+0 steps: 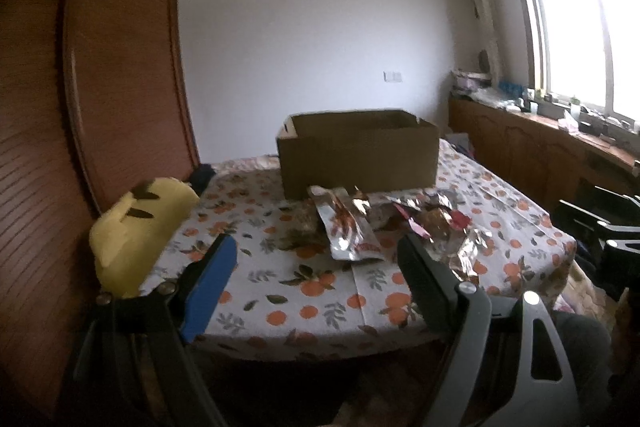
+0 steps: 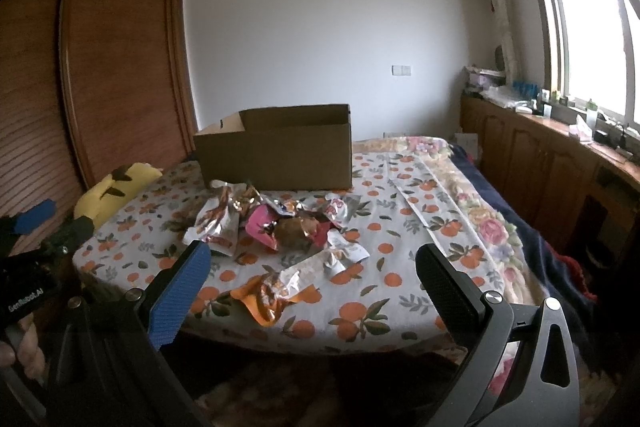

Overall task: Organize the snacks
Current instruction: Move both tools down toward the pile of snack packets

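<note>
A pile of foil snack packets point(image 1: 360, 223) lies on the orange-patterned cloth in front of an open cardboard box point(image 1: 358, 151). In the right wrist view the pile point(image 2: 280, 227) shows silver, pink and orange packets, with the box point(image 2: 276, 151) behind it. My left gripper point(image 1: 316, 259) is open and empty, hovering above the near edge of the cloth, short of the packets. My right gripper point(image 2: 312, 267) is open and empty, also near the front edge, just before an orange packet point(image 2: 264, 301). The left gripper shows at the far left of the right wrist view point(image 2: 32, 219).
A yellow plush toy point(image 1: 136, 231) lies at the cloth's left edge, against a wooden wardrobe point(image 1: 120, 67). A wooden cabinet point(image 2: 560, 155) with clutter runs under the window on the right. A dark blanket point(image 2: 540, 227) lies along the right side.
</note>
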The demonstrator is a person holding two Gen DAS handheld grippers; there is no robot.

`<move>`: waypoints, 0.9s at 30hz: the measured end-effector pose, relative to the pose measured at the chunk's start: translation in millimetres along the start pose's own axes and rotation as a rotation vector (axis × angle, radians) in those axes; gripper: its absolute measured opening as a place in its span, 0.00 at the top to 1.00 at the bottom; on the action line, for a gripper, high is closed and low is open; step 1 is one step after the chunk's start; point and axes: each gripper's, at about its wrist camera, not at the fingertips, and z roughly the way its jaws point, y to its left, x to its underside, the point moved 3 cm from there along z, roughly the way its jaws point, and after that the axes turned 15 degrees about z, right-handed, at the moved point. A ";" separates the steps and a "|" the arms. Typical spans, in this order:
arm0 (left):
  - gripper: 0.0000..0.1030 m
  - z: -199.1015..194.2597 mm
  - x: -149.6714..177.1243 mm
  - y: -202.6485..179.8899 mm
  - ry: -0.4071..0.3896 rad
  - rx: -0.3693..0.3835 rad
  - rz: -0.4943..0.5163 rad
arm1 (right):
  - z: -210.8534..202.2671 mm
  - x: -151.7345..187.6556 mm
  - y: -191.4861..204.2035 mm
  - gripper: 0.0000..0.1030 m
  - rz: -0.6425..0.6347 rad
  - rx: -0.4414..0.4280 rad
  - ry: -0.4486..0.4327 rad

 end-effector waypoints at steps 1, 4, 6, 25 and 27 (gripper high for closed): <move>0.19 5.1 1.7 -1.4 0.012 0.014 -0.003 | 2.9 1.8 -1.6 0.00 0.000 0.004 0.006; 0.19 18.4 8.8 -4.5 0.045 0.040 -0.009 | 12.4 4.5 -5.9 0.00 0.004 0.009 0.022; 0.19 27.2 13.1 -7.3 0.061 0.044 -0.004 | 20.6 7.0 -9.6 0.00 0.015 0.005 0.041; 0.19 109.9 26.8 -18.6 0.239 0.179 0.029 | 108.7 31.7 -11.5 0.00 0.023 -0.007 0.195; 0.19 115.9 27.7 -16.7 0.243 0.203 0.027 | 115.8 34.4 -10.7 0.00 0.025 -0.009 0.206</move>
